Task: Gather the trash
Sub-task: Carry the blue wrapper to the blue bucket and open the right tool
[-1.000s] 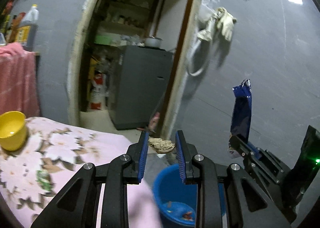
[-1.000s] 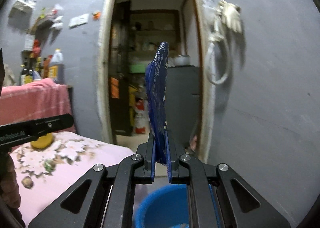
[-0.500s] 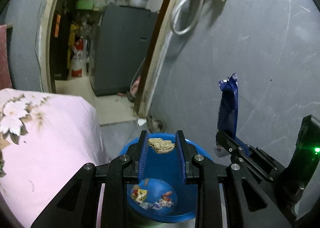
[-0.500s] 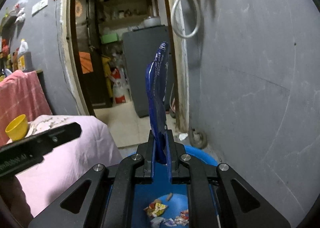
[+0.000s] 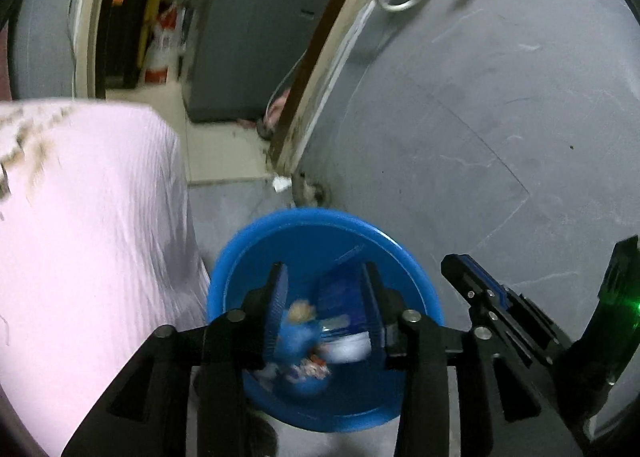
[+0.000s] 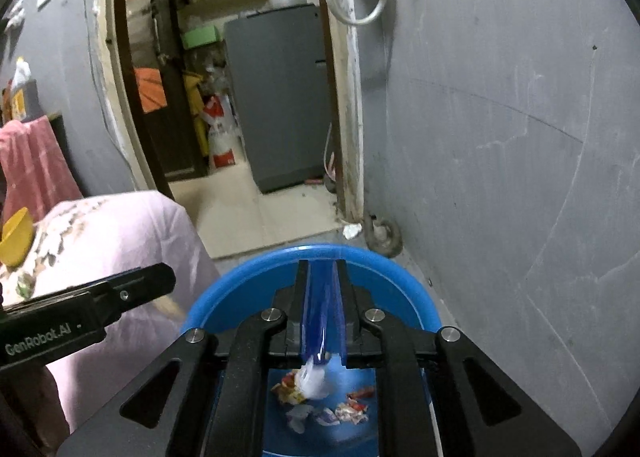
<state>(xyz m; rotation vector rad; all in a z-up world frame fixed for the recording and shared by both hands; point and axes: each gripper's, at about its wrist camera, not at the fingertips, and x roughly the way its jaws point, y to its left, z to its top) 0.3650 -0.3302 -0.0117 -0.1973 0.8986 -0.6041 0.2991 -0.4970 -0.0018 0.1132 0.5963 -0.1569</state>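
Blue wrapper (image 6: 318, 321) slips down between the slightly parted fingers of the right hand-held gripper (image 6: 323, 269), the left hand-held gripper (image 5: 324, 277) gapes empty, both over the blue basin (image 6: 404, 289) with trash (image 6: 320, 405), so better release centred above it.

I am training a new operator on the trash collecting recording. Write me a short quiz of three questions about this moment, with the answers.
1. True or false: the fingers of the left gripper are pressed shut against each other.
2. What lies directly below the left gripper? A) a yellow bowl B) a blue basin C) a cardboard box
3. Fill in: the basin stands on the floor between the table's pink cloth and the grey ____.

Key: 1 false, they stand well apart. 2 B. 3 wall.
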